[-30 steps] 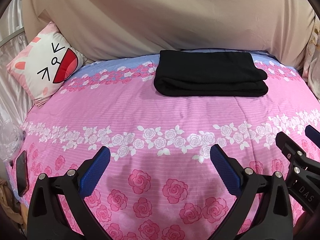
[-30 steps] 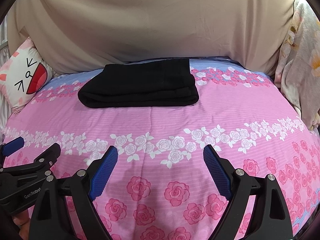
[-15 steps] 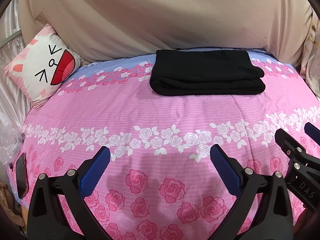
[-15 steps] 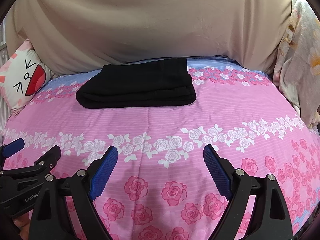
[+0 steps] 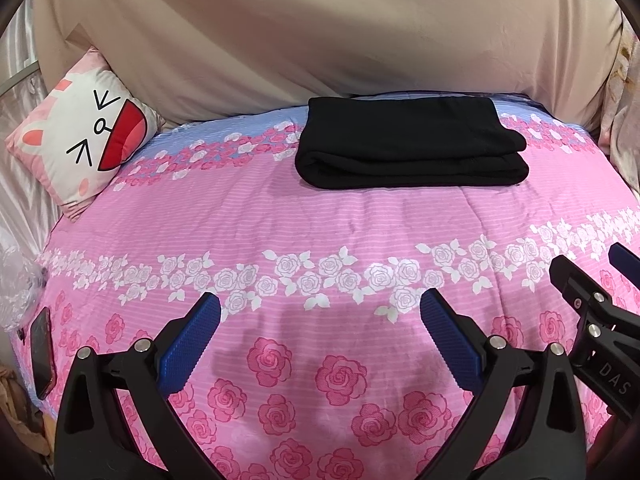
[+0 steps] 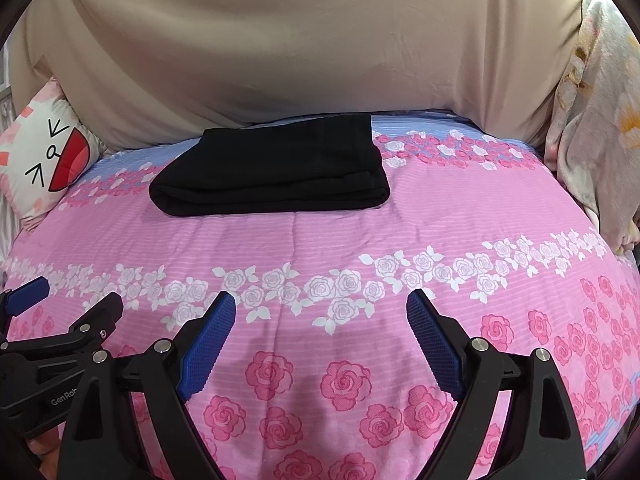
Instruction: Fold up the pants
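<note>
The black pants [image 5: 408,144] lie folded into a neat rectangular stack at the far side of the pink rose bedspread [image 5: 320,232]; they also show in the right wrist view [image 6: 276,172]. My left gripper [image 5: 320,312] is open and empty, hovering over the near part of the bed, well short of the pants. My right gripper [image 6: 320,308] is open and empty too, beside the left one. The right gripper shows at the right edge of the left wrist view [image 5: 592,288], and the left gripper at the left edge of the right wrist view [image 6: 68,304].
A cat-face cushion [image 5: 84,148] leans at the far left. A beige sheet [image 5: 320,40] hangs behind the bed. A floral cloth [image 6: 592,120] hangs at the right. A phone [image 5: 42,352] lies at the bed's left edge.
Both grippers have drawn back slightly from the pants and stay open. The folded pants have not moved.
</note>
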The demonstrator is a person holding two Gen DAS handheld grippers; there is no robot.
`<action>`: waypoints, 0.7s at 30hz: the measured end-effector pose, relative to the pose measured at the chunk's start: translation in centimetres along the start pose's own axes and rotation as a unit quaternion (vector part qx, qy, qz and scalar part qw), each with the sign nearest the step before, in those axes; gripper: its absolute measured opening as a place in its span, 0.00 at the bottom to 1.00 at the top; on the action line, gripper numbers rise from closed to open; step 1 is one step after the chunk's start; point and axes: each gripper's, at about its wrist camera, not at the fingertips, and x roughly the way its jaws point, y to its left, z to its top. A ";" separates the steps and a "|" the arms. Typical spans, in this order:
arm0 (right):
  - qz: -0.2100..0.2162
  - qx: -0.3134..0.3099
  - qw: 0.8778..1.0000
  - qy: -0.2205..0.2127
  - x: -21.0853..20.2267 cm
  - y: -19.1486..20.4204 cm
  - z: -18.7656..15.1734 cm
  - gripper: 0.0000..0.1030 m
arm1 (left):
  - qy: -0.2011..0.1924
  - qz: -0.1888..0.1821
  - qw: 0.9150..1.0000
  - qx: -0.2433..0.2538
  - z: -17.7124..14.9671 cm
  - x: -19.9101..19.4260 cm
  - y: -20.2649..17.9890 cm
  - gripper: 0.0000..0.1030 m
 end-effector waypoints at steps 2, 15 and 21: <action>0.000 0.000 1.000 0.000 0.1 -0.1 0.0 0.83 | 0.001 0.000 1.000 -0.001 0.0 0.0 0.0 0.95; -0.001 0.002 1.000 0.001 0.1 0.1 -0.1 0.83 | 0.002 0.001 1.000 0.002 0.0 0.3 -0.1 0.95; -0.001 0.001 1.000 0.003 0.2 0.2 -0.2 0.83 | 0.002 0.000 1.000 0.004 0.0 0.3 -0.1 0.95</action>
